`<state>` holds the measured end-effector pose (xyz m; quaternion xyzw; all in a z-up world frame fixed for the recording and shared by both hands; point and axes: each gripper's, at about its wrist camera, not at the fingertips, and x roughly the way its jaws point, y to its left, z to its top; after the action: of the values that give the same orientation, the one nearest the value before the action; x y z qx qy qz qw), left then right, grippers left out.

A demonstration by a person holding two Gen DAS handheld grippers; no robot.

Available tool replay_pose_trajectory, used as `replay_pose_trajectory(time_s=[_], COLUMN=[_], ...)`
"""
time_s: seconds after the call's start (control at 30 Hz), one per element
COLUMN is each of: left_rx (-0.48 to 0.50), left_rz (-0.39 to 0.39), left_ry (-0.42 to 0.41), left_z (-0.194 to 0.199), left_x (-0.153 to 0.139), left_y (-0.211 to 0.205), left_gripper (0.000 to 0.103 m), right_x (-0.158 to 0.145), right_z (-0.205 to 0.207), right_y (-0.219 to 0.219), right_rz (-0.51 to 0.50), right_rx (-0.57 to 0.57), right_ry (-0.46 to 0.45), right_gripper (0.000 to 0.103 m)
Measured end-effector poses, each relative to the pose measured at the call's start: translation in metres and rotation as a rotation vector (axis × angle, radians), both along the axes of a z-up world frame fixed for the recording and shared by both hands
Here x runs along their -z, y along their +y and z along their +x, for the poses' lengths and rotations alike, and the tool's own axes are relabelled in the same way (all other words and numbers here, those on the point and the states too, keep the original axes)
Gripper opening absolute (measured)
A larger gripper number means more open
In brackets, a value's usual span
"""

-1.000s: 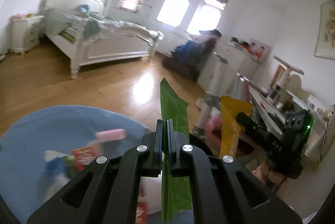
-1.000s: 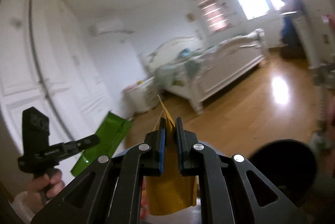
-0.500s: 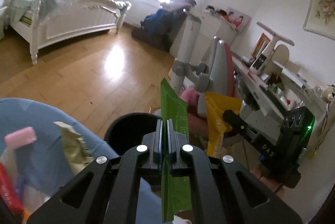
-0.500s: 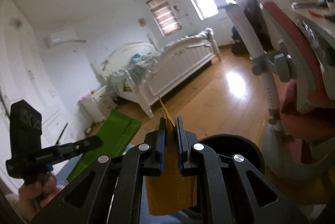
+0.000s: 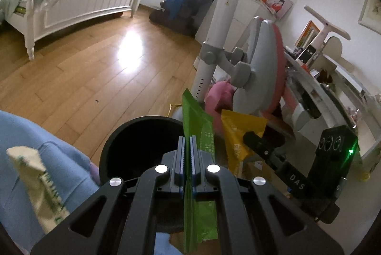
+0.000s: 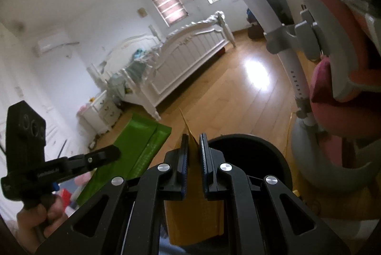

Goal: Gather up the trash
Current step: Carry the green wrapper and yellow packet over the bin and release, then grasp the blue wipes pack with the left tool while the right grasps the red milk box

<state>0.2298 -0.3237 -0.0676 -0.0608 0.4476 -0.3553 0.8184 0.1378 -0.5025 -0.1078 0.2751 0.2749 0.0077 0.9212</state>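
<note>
Both hands have swung round & dropped toward the black bin (image 5: 140, 147), which now sits just ahead of the tongs. Left tongs (image 5: 187, 155) pinch the green wrapper (image 5: 198, 126), right tongs (image 6: 193, 155) pinch the yellow wrapper (image 6: 195, 219); neither's let go yet. Pickup done, drop-in left, plus at least the crumpled wrapper (image 5: 35, 183) on the blue cloth (image 5: 23, 136).
</note>
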Motion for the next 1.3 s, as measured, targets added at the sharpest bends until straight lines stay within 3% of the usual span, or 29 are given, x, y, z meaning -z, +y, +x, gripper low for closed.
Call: replay_pose_trajectory(time_s=[0.1, 0.17, 0.2, 0.23, 0.27, 0.3, 0.5, 0.57, 0.6, 0.63, 0.67, 0.83, 1.0, 1.13, 1.23, 1.3], left_rx=[-0.011, -0.013, -0.014, -0.018, -0.025, -0.036, -0.044, -0.065, -0.077, -0.098, -0.117, -0.283, -0.497, -0.618, -0.637, -0.648], left_rz=[0.021, 0.047, 0.058, 0.068, 0.07, 0.068, 0.01, 0.002, 0.002, -0.003, -0.013, -0.009, 0.049, 0.091, 0.031, 0.001], left_ry=[0.004, 0.012, 0.019, 0.028, 0.031, 0.024, -0.018, -0.033, -0.038, -0.042, -0.044, -0.086, -0.077, 0.048, 0.149, 0.181], left_z=[0.011, 0.017, 0.019, 0.02, 0.02, 0.018, -0.013, -0.028, -0.033, -0.04, -0.045, -0.076, -0.093, -0.088, -0.081, -0.079], left_x=[0.006, 0.009, 0.01, 0.011, 0.01, 0.006, -0.033, -0.05, -0.055, -0.062, -0.068, -0.089, -0.081, -0.047, -0.022, -0.012], left_y=[-0.007, -0.013, -0.014, -0.014, -0.014, -0.012, 0.017, 0.04, 0.048, 0.065, 0.08, 0.176, 0.28, 0.347, 0.373, 0.381], left_gripper=[0.008, 0.011, 0.022, 0.047, 0.063, 0.086, 0.088, 0.088, 0.089, 0.09, 0.091, 0.092, 0.092, 0.091, 0.091, 0.091], right_x=[0.009, 0.014, 0.017, 0.018, 0.02, 0.02, 0.01, 0.002, -0.004, -0.011, -0.019, -0.046, -0.071, -0.081, -0.074, -0.066], right_z=[0.012, 0.018, 0.022, 0.024, 0.027, 0.03, 0.021, 0.015, 0.009, 0.002, -0.004, 0.002, 0.014, 0.032, 0.05, 0.059], right_y=[-0.006, -0.009, -0.01, -0.01, -0.01, -0.01, 0.007, 0.021, 0.029, 0.036, 0.044, 0.098, 0.175, 0.262, 0.331, 0.376], right_rz=[0.005, 0.006, 0.003, 0.001, -0.005, -0.01, 0.004, 0.005, 0.01, 0.015, 0.014, -0.001, -0.061, -0.074, -0.067, -0.136], right_rx=[0.006, 0.014, 0.016, 0.014, 0.01, 0.004, -0.034, -0.051, -0.045, -0.038, -0.043, -0.19, -0.372, -0.592, -0.746, -0.806], right_ry=[0.02, 0.043, 0.056, 0.063, 0.076, 0.086, 0.086, 0.073, 0.046, 0.0, -0.045, -0.025, -0.004, 0.068, 0.169, 0.221], right_gripper=[0.011, 0.017, 0.024, 0.025, 0.025, 0.025, 0.025, 0.05, 0.086, 0.099, 0.099, 0.099, 0.099, 0.096, 0.09, 0.089])
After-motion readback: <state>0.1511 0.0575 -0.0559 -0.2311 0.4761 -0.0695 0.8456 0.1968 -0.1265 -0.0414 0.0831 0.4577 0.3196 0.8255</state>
